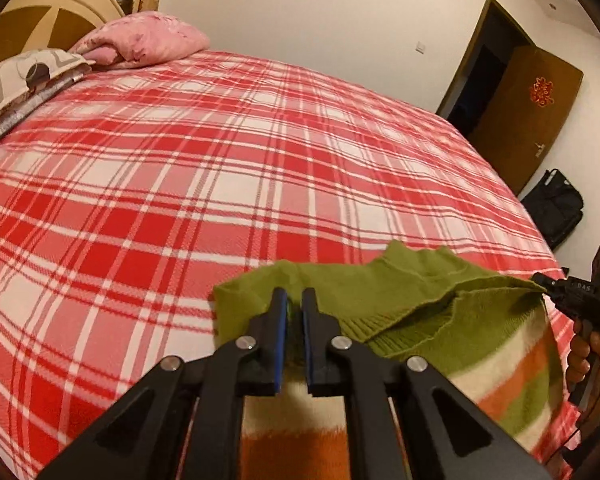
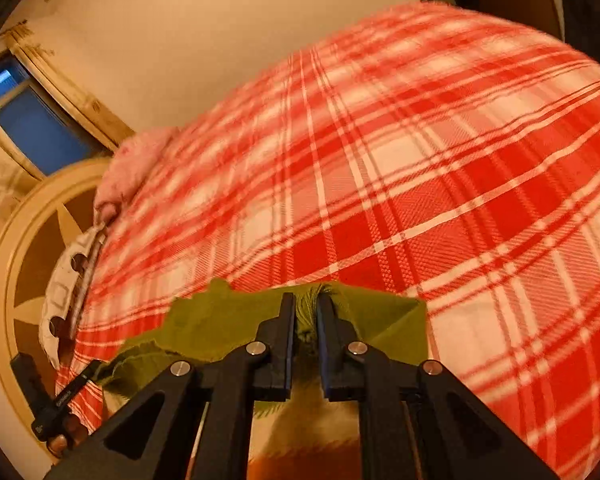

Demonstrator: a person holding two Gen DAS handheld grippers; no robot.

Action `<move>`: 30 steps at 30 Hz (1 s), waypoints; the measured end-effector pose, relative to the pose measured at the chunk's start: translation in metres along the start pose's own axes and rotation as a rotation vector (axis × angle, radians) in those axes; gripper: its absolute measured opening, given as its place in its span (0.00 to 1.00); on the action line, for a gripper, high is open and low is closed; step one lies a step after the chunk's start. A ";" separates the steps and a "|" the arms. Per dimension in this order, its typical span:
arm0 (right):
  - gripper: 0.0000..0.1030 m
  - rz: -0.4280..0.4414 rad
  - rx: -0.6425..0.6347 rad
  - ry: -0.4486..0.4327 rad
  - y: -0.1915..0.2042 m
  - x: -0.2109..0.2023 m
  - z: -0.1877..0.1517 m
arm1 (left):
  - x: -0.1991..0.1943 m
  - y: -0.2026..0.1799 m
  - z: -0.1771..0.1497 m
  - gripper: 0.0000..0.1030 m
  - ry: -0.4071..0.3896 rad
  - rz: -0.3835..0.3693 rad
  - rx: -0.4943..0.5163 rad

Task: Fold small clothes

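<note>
Two black two-finger grippers each pinch the top edge of a small green knitted sweater with white and orange stripes (image 1: 440, 320): the left gripper (image 1: 295, 312) near lower centre of its view, the right gripper (image 2: 306, 316) low in its own, jaws narrow with knit between them. The sweater hangs stretched between them, low in both frames, over the red-and-white plaid bedsheet (image 1: 220, 160). To lay it well, I would keep both grips level and taut, lowering the striped body flat onto the sheet before releasing.

A sweater (image 1: 400, 292) lies on the bed (image 1: 220, 160), pillows (image 1: 148, 40) far behind.
</note>
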State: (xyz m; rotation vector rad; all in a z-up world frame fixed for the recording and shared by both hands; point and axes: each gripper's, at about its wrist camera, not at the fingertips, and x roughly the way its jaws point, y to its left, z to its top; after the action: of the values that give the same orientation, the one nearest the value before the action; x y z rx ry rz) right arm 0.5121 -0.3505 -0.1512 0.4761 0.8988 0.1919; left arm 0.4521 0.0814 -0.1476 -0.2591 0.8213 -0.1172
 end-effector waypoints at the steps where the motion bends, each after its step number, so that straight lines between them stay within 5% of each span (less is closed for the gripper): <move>1: 0.23 -0.025 0.008 0.002 -0.002 0.005 0.002 | 0.001 0.002 0.002 0.13 -0.005 0.018 -0.007; 4: 0.63 -0.029 0.052 -0.034 -0.010 0.001 0.002 | -0.004 0.010 0.005 0.28 -0.005 0.000 -0.050; 6: 0.63 -0.031 0.043 -0.058 -0.012 -0.007 0.000 | -0.014 0.014 0.001 0.44 -0.018 0.006 -0.057; 14: 0.63 -0.133 -0.246 -0.013 0.032 -0.023 -0.030 | -0.039 0.003 -0.051 0.45 0.030 0.016 0.033; 19: 0.50 -0.234 -0.269 0.069 0.039 0.004 -0.035 | -0.016 -0.001 -0.060 0.49 0.073 0.205 0.105; 22: 0.50 -0.337 -0.242 0.101 0.018 0.016 -0.039 | -0.014 0.016 -0.057 0.60 0.067 0.210 0.061; 30: 0.50 -0.269 -0.254 0.019 0.022 -0.034 -0.056 | -0.037 0.014 -0.059 0.58 0.024 0.173 0.081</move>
State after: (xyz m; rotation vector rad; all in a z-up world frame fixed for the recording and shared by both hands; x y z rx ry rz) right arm 0.4475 -0.3253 -0.1463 0.1153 0.9325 0.0631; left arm 0.3837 0.0916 -0.1632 -0.1097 0.8567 0.0089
